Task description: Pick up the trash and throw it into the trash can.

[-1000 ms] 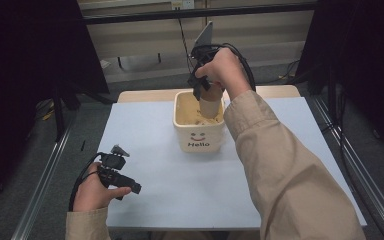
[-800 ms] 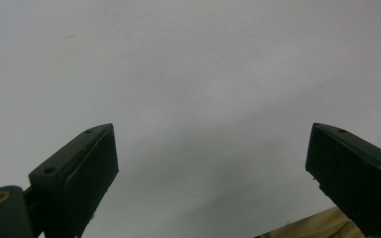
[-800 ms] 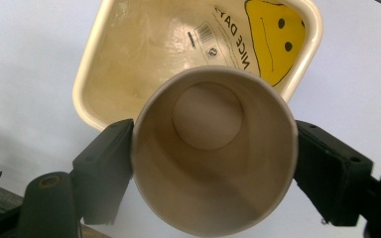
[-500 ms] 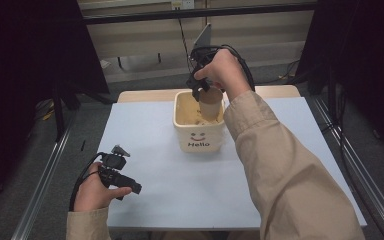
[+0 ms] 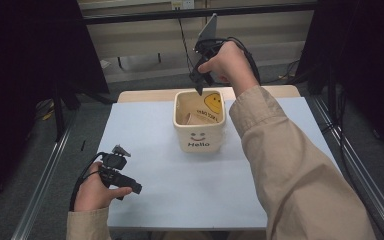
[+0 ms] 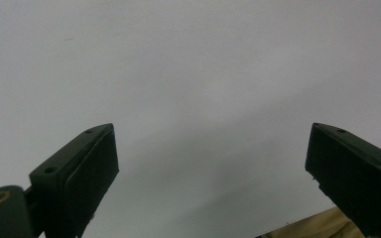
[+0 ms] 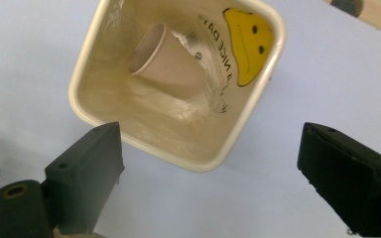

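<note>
A cream square bin (image 5: 200, 141) with a smiley face and "Hello" on its front stands mid-table. Inside it lies a tan paper cup (image 7: 164, 60) on its side, next to a yellow smiley bag liner (image 7: 245, 41). My right gripper (image 5: 199, 86) hangs above the bin's far rim, pointing down; in the right gripper view its jaws stand wide apart with nothing between them, the bin (image 7: 151, 144) below. My left gripper (image 5: 125, 186) rests low over the table's near left, open and empty over the bare mat (image 6: 188, 89).
A pale blue mat (image 5: 180, 195) covers the wooden table (image 5: 135, 95). Metal rails (image 5: 45, 185) run along both sides of the table. A beige sleeve (image 5: 290, 165) crosses the right half of the mat.
My right gripper has lifted out of the bin and now sits above its far rim with open jaws; the cup lies inside the bin. The left gripper has not moved.
</note>
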Demonstrator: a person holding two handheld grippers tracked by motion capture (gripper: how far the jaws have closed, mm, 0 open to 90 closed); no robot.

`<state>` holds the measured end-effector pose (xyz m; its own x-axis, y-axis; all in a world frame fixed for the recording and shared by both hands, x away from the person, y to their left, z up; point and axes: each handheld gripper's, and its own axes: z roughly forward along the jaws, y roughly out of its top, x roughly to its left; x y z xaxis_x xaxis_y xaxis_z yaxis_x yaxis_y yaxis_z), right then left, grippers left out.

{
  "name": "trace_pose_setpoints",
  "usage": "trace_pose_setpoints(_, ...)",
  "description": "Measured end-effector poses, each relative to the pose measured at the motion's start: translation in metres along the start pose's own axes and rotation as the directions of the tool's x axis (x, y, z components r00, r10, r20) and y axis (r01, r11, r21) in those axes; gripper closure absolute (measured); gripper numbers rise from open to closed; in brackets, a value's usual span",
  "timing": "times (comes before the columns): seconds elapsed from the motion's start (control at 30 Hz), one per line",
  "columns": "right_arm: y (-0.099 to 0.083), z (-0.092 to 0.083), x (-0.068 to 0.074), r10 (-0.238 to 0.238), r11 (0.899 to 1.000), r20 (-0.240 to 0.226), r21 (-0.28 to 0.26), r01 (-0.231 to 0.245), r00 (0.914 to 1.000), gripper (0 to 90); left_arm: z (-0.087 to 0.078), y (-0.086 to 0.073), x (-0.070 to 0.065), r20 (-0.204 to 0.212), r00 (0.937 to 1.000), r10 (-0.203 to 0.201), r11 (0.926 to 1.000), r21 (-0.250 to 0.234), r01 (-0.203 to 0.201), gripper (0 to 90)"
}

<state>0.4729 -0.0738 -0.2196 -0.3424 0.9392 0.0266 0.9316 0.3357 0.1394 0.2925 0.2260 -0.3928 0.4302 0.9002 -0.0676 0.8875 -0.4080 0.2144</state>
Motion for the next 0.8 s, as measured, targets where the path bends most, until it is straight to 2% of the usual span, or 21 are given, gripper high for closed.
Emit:
trace_pose_setpoints(0.07,-0.001,-0.007,-0.003,-0.004,1.000,0.000,-0.006,0.004,1.0000,10.4,0.000,0.000,0.000,-0.004,1.0000,0.001,1.0000,0.002,-0.001,6.1)
trace_pose_setpoints(0.1,-0.002,-0.010,-0.004,0.001,1.000,-0.003,-0.010,-0.001,1.0000,10.3,0.000,0.000,0.000,-0.008,0.9999,0.014,0.9999,0.005,-0.014,6.1)
trace_pose_setpoints(0.2,-0.003,-0.022,-0.009,0.012,1.000,0.012,-0.026,-0.011,0.9999,9.8,0.001,0.001,-0.002,-0.002,1.0000,0.005,1.0000,0.000,-0.005,6.1)
trace_pose_setpoints(0.5,-0.009,-0.051,-0.022,0.031,0.998,0.020,-0.049,-0.030,0.9993,9.4,0.001,0.001,-0.002,-0.009,0.9999,0.006,1.0000,0.000,-0.006,6.2)
trace_pose_setpoints(0.53,-0.009,-0.054,-0.023,0.033,0.998,0.021,-0.053,-0.032,0.9992,9.4,0.001,0.001,-0.002,-0.001,0.9999,0.017,0.9998,0.009,-0.017,6.2)
trace_pose_setpoints(0.8,-0.016,-0.060,-0.032,0.038,0.998,0.033,-0.057,-0.036,0.9988,9.3,0.001,0.001,-0.002,-0.008,1.0000,0.006,1.0000,-0.002,-0.006,6.2)
